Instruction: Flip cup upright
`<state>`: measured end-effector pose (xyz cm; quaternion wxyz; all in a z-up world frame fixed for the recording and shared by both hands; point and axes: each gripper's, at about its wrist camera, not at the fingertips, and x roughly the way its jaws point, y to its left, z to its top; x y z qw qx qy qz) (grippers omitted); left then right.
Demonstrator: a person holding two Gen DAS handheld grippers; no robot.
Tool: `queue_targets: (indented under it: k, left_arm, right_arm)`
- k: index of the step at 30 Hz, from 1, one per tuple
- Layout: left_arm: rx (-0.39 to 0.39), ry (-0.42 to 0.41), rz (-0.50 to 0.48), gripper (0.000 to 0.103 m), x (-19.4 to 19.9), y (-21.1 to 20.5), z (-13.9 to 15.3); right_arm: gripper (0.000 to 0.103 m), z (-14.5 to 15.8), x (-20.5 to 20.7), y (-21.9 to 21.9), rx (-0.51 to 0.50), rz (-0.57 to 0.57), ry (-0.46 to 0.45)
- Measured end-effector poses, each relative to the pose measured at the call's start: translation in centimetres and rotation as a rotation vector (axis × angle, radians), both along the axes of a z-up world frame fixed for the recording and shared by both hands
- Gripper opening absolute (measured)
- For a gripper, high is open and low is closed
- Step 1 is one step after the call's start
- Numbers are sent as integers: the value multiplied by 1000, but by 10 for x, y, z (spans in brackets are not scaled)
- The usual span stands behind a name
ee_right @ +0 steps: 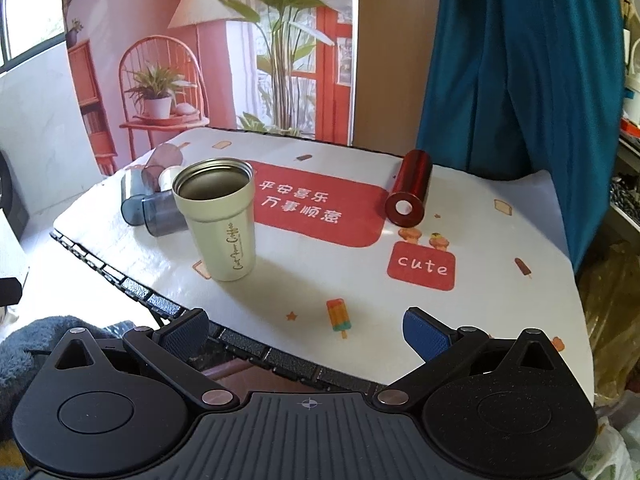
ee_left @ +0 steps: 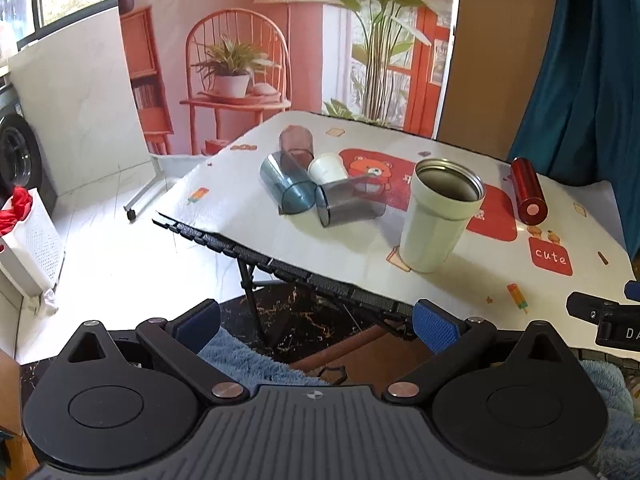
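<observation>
Left tool (ee_left: 316, 326) lowest in left wrist frame, blue pads spread wide, nothing between them, short of tabletop (ee_left: 248, 216) edge. Right tool (ee_right: 308, 330) likewise wide open, empty, over near edge. Cream metal coffee cup (ee_left: 438, 216) upright, mouth up, frame centre-right. Cluster upper centre, all on sides: blue translucent cup (ee_left: 286, 186), grey translucent cup (ee_left: 348, 202), white cup (ee_left: 327, 168), pink translucent cup (ee_left: 296, 144). Red metal cylinder (ee_right: 408, 194) on side, right of centre.
</observation>
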<state>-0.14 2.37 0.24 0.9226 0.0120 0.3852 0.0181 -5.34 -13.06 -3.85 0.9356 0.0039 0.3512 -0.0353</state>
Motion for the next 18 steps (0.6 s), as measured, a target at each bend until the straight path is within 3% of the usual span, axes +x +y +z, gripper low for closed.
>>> queue_targets:
  k: [18]
  left_arm:
    - [29, 20, -16, 103, 1, -6, -3]
  right_arm:
    - [103, -5, 5, -4, 14, -10, 17]
